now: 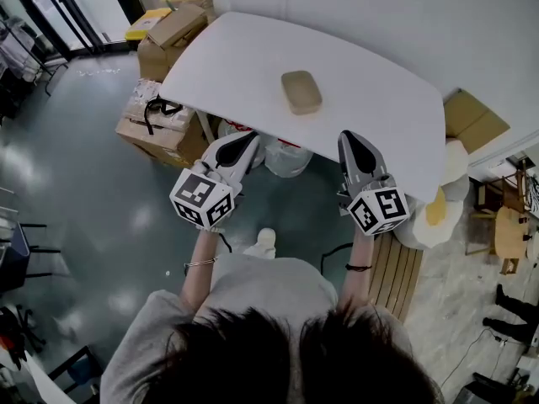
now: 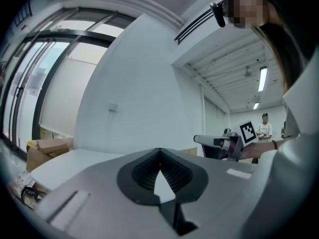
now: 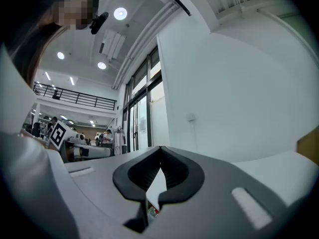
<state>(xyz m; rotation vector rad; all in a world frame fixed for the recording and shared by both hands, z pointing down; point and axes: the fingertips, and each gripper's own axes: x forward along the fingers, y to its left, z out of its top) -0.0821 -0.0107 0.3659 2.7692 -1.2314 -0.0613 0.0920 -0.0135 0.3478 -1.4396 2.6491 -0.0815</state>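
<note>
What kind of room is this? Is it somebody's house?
Probably a workshop or lab, not a house: a plain white table, cardboard boxes piled on the floor, tall glass windows, and other people standing in a big hall behind.

Small case [image 1: 301, 91] on table [image 1: 379, 99], left tongs [image 1: 249, 138] and right tongs [image 1: 346, 138] before its near edge, boxes [image 1: 160, 129] left.

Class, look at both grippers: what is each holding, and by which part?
Nothing. Left gripper and right gripper are shut, empty; the tan case lies apart on the table.
</note>
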